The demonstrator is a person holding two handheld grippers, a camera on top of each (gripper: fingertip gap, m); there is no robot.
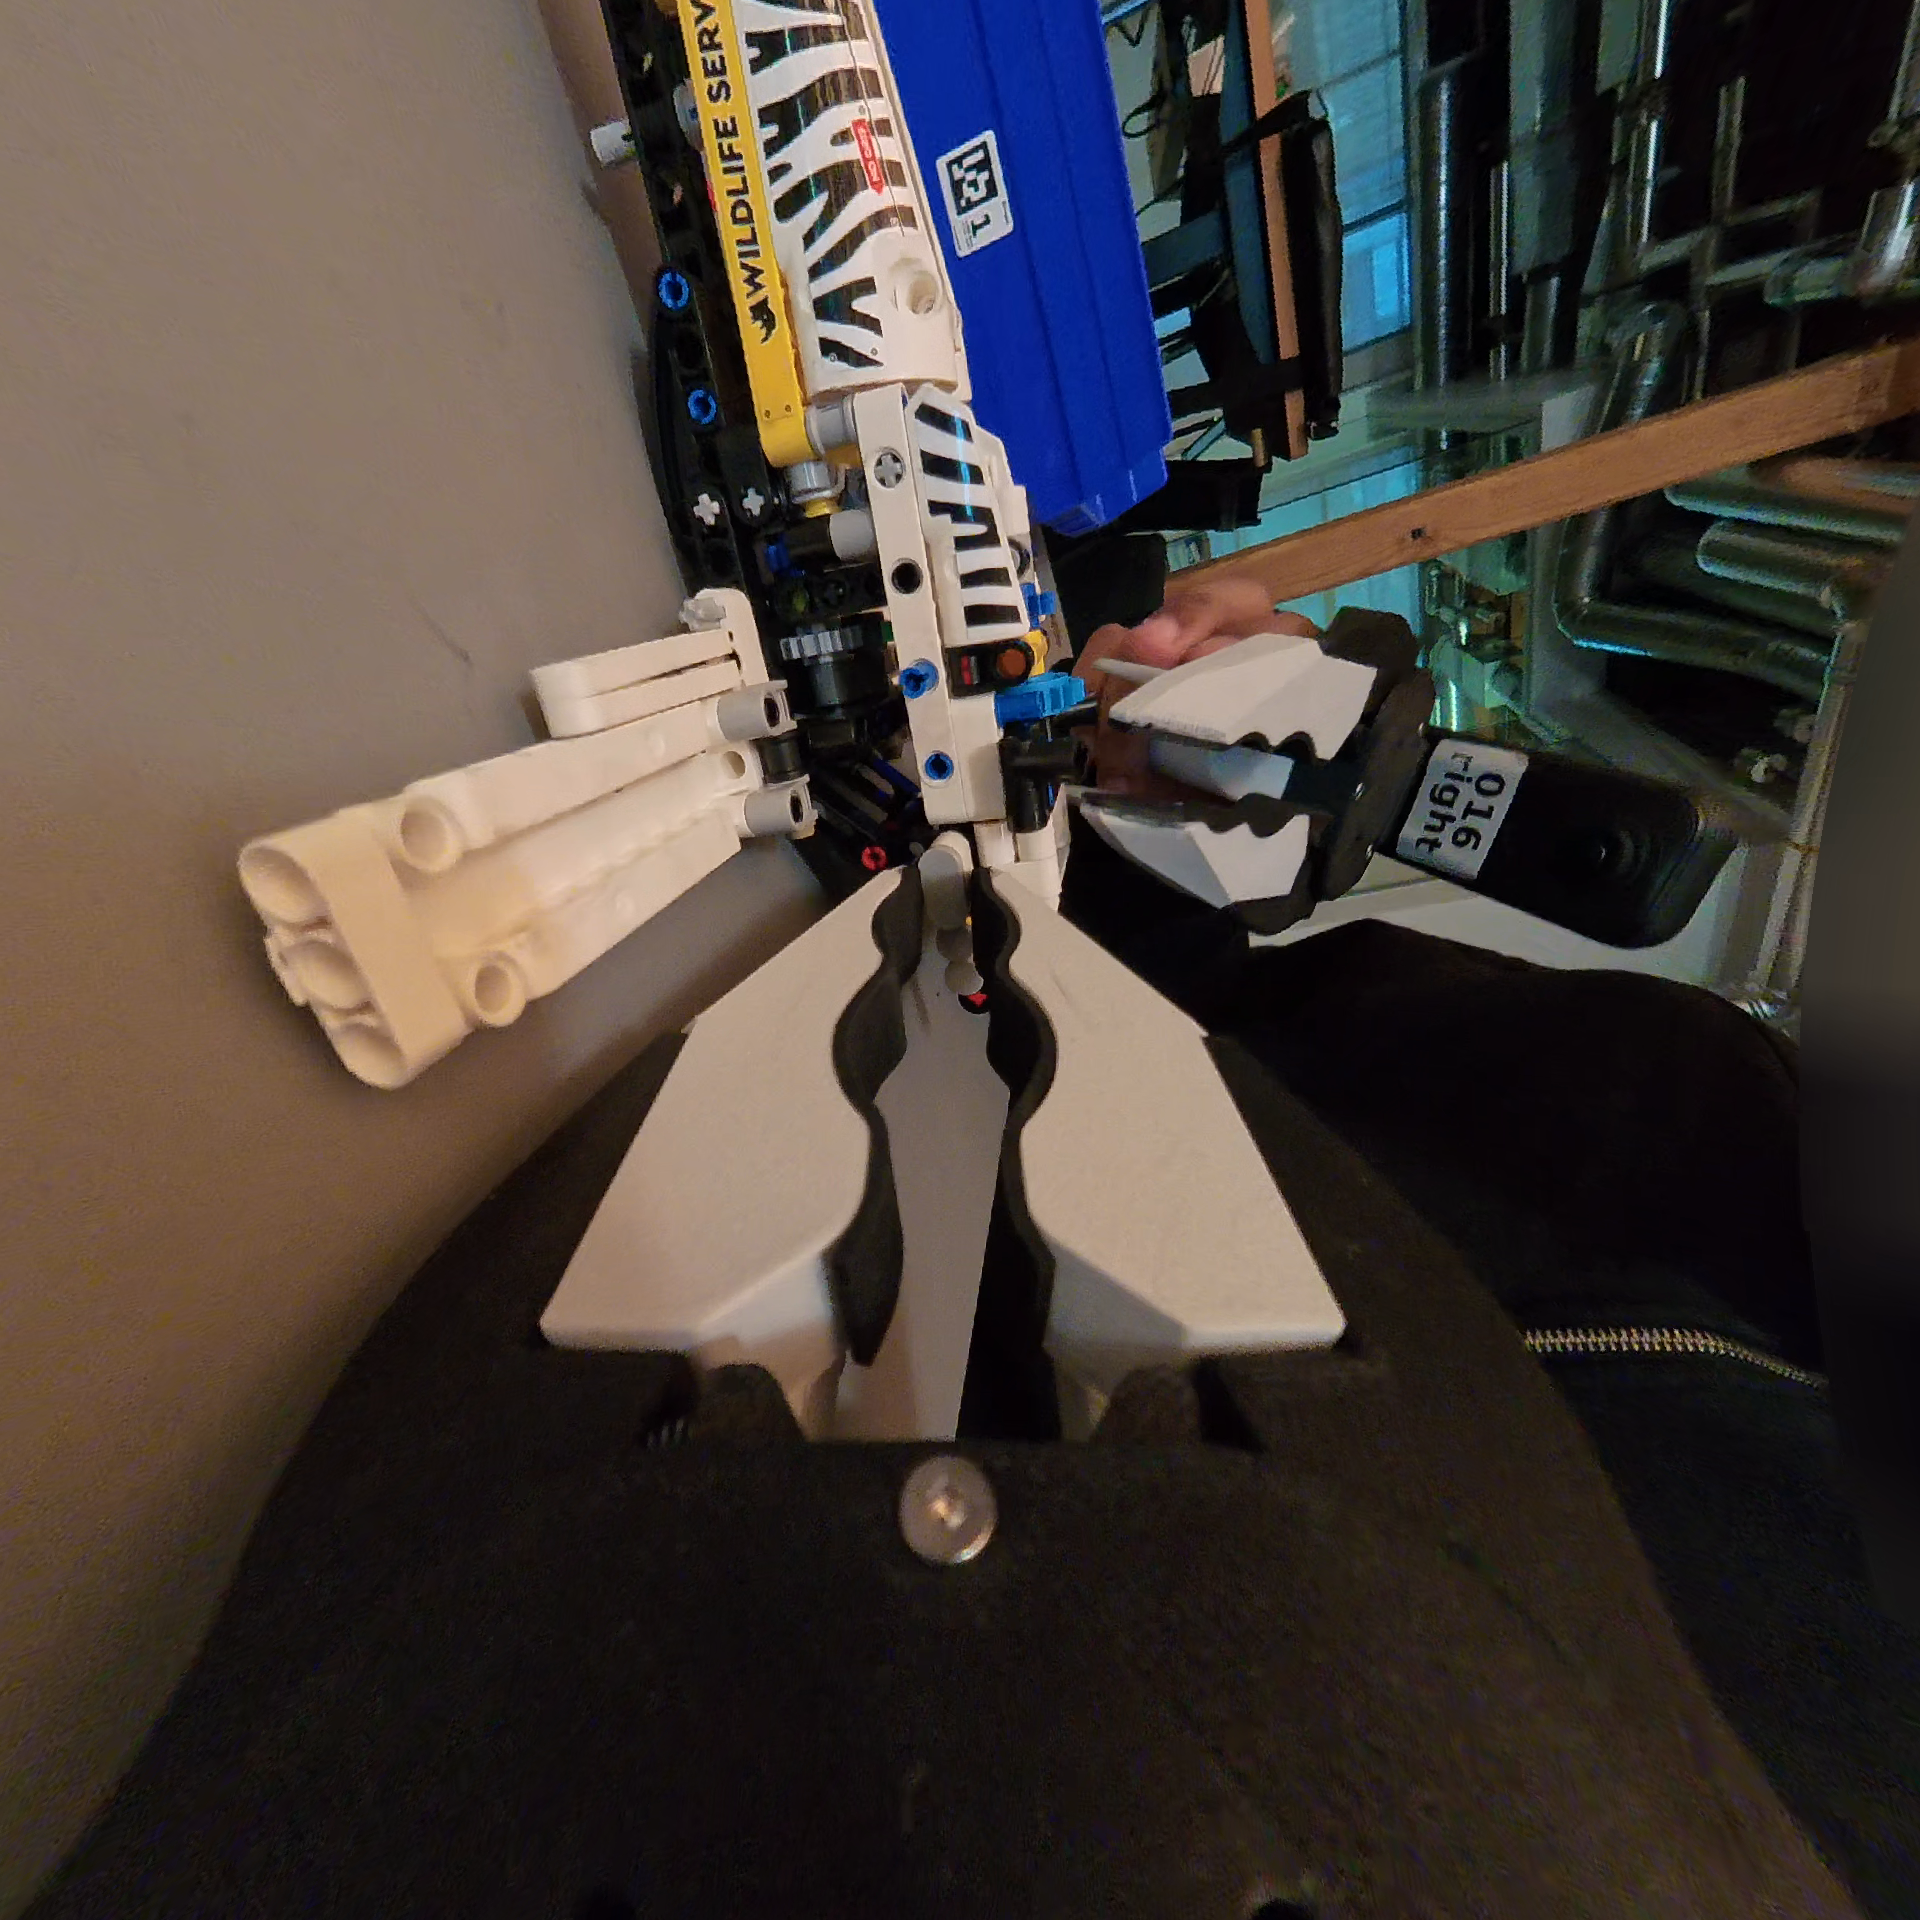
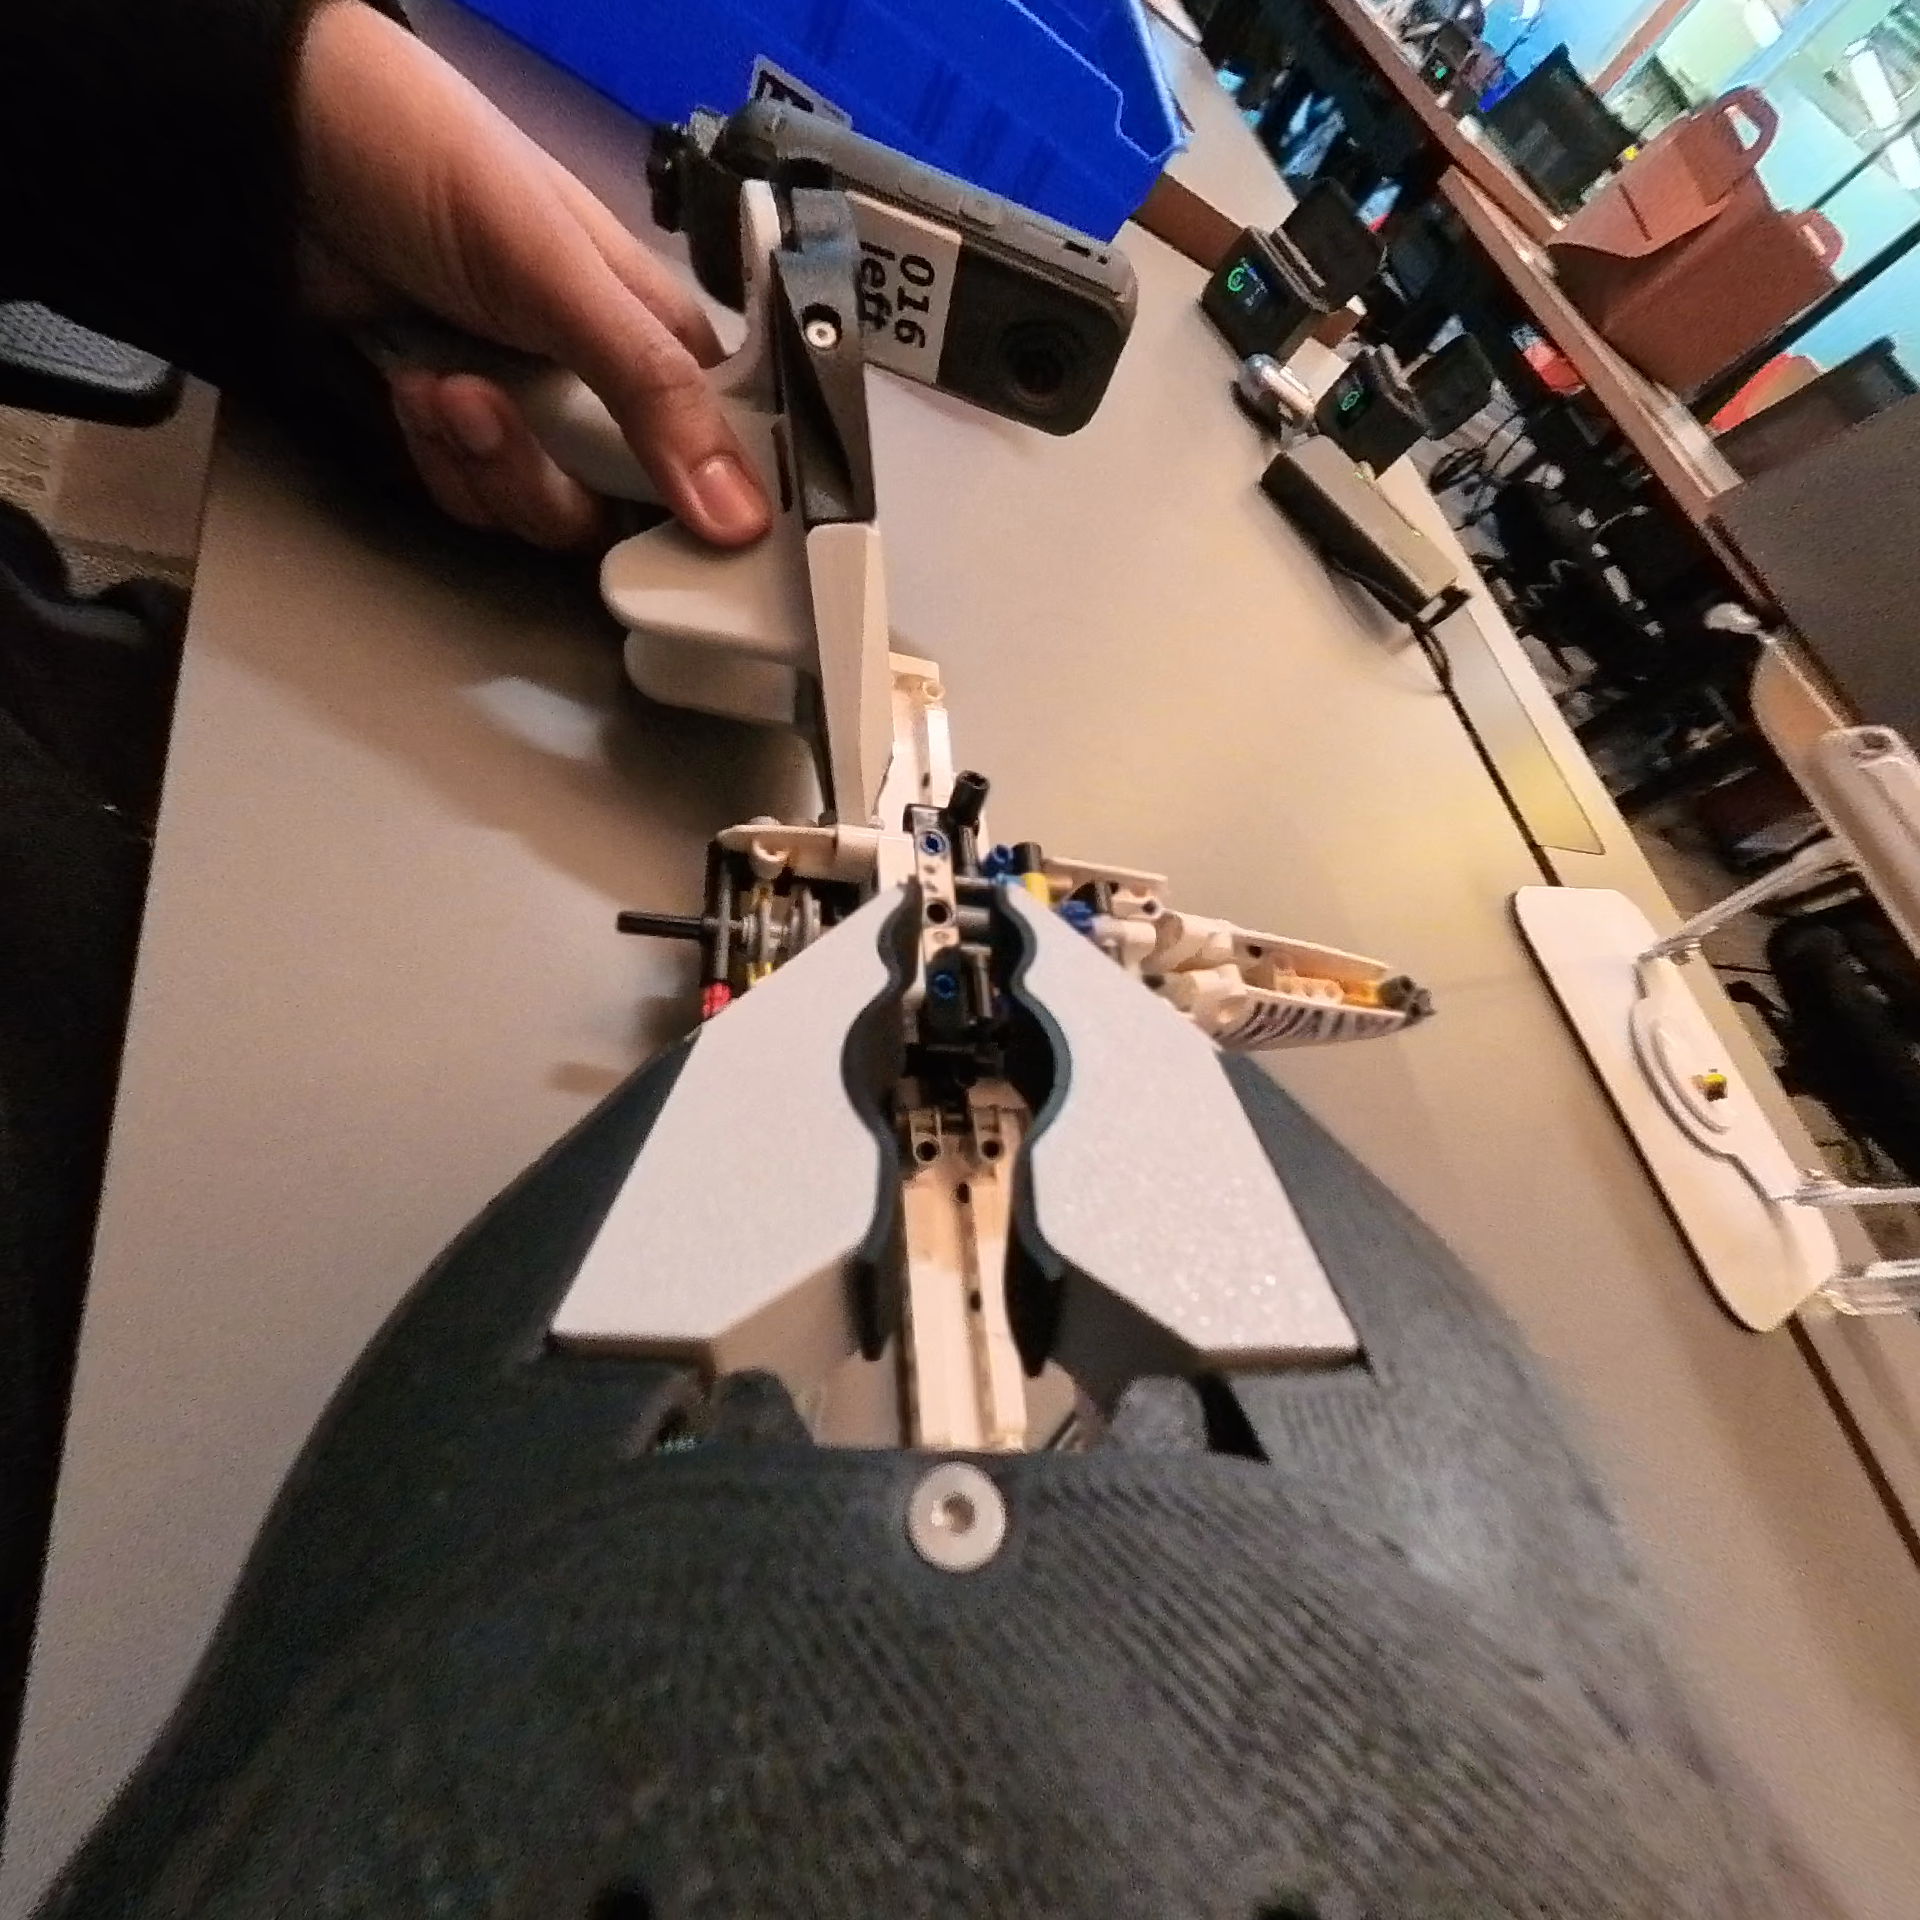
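Two tongs clamp one brick-built model (image 1: 914,582) on the counter (image 2: 1143,644): left tongs (image 1: 948,896) pinch its white end piece, steadying it; right tongs (image 2: 951,940) grip its side beam.

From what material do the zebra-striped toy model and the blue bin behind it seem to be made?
Toy model: apparently hard moulded plastic, glossy, judging by its pin holes, snap-in connectors and smooth printed panels. Blue bin: likely rigid plastic, semi-gloss, with ribbed walls.
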